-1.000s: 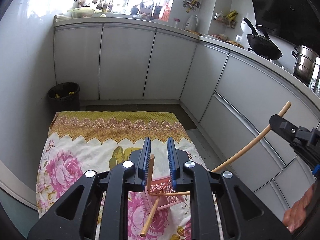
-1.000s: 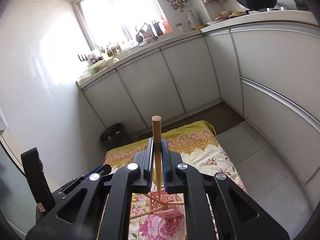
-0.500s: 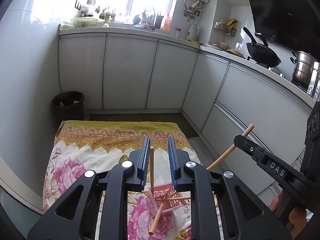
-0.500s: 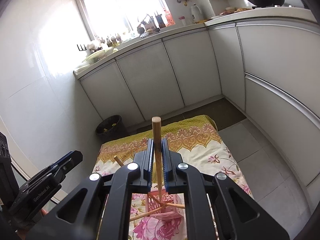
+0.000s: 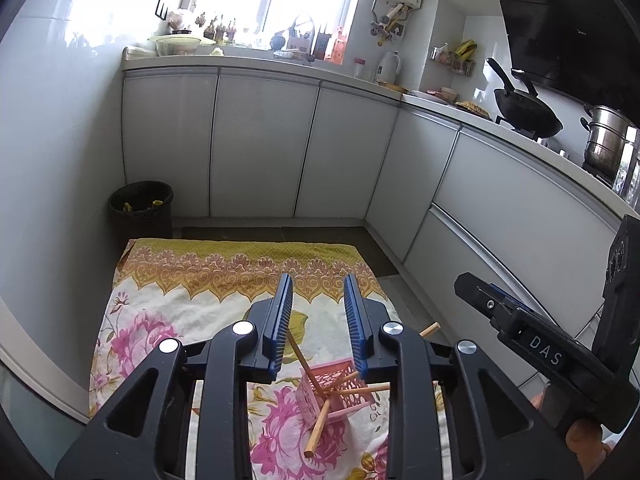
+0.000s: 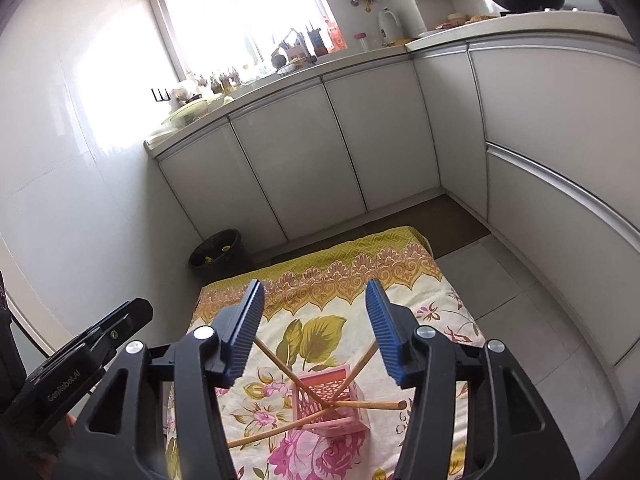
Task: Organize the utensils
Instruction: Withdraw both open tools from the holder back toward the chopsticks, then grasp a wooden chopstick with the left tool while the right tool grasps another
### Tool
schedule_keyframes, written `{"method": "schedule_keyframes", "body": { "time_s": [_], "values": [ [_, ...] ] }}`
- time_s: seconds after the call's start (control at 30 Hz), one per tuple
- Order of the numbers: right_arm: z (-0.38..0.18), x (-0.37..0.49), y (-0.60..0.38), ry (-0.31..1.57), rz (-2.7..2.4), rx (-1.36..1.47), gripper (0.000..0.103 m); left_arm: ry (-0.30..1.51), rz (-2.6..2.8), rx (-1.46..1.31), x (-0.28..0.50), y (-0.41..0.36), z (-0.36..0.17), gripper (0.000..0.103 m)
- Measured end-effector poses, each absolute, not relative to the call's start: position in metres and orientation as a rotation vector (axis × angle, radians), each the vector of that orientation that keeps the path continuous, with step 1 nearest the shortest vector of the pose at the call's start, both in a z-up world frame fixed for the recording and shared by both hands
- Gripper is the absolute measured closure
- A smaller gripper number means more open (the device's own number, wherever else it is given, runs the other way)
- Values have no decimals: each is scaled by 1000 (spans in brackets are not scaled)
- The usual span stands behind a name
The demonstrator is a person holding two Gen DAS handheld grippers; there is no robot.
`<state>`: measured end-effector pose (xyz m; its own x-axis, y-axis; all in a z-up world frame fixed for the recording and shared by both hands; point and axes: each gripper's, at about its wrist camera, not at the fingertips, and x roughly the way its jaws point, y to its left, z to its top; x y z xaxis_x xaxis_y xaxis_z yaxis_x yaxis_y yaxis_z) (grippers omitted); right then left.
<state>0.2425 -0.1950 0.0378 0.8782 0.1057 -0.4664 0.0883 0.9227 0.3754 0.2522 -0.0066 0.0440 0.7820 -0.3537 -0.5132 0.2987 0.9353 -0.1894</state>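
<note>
Hovering above a flowered cloth [image 6: 320, 332], both grippers look down on a small pink basket [image 6: 328, 404] that sits on it. The right gripper [image 6: 316, 328] has just been opening: its blue pads stand wide apart with nothing pressed between them. The left gripper [image 5: 318, 320] has also just been opening a little, and its narrower gap holds nothing either; one thin chopstick [image 5: 298, 354] rises from the basket into that gap but touches neither pad, as far as the left view shows. Four wooden chopsticks [image 6: 276, 430] lean out of the basket at different angles, crossing one another at its mouth; one lies nearly level toward the right, another slopes low to the left over the cloth. The basket itself stands slightly tilted in the left view. Behind the cloth a dark bin [image 5: 142, 208] stands by the white cabinets [image 5: 260, 148].
</note>
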Motion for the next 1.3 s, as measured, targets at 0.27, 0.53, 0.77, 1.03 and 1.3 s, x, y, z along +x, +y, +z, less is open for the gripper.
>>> {"method": "schedule_keyframes", "body": {
  "time_s": [0.27, 0.53, 0.77, 1.03, 1.3],
  "values": [
    [49, 193, -202, 432, -35, 415, 14, 527, -344, -100, 211, 2, 59, 37],
    [33, 128, -216, 444, -75, 406, 7, 509, -355, -54, 154, 6, 55, 7],
    [-11, 67, -230, 549, -97, 433, 7, 634, -417, 21, 120, -1, 18, 7],
    [-85, 16, -254, 801, -110, 551, 7, 890, -542, 233, 106, -40, -54, 7],
    [-142, -11, -269, 1007, -61, 769, 7, 1173, -616, 520, 126, -105, -134, 7]
  ]
}}
